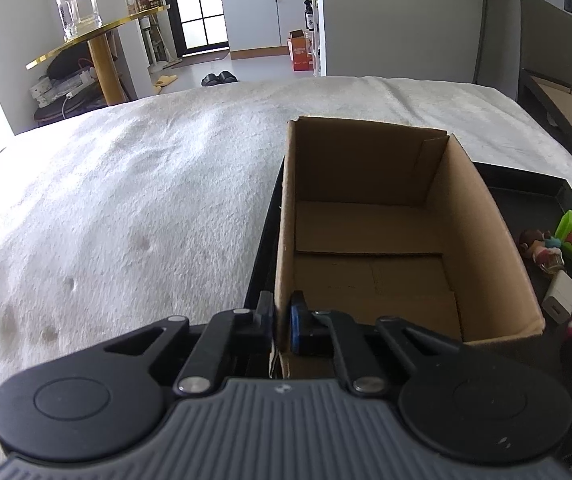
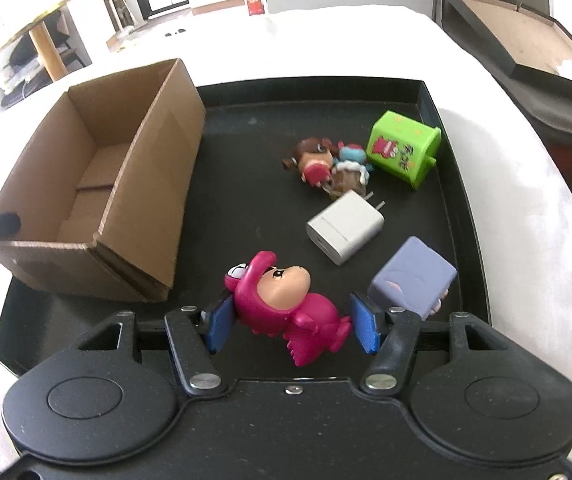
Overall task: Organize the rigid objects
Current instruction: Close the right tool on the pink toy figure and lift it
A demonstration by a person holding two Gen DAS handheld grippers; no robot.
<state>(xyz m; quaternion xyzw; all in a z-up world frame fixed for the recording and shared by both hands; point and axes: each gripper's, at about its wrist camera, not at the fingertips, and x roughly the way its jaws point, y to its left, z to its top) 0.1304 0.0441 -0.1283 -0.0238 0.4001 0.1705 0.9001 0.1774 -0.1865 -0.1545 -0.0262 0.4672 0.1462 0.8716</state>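
White bedcover [image 1: 125, 200] is spreading out ahead and to the left of the left gripper [image 1: 281, 320]; the right wrist view is showing it only washed out. Black tray [image 2: 245, 168] is lying under both grippers; the left wrist view is catching just its edge strips. Open cardboard box [image 1: 366, 240] is sitting at the tray's left end, nothing lying inside; the left gripper's jaws are pinching together on its near left wall, a grip the right view is barely showing. Right gripper [image 2: 292, 322] is clamping the pink figurine [image 2: 286, 304] between its blue pads [image 2: 221, 322]. Ahead of it: green toy bin [image 2: 404, 152] tipped over, white charger [image 2: 346, 226], purple block [image 2: 412, 278] just beside the right finger, small doll figures [image 2: 326, 164].
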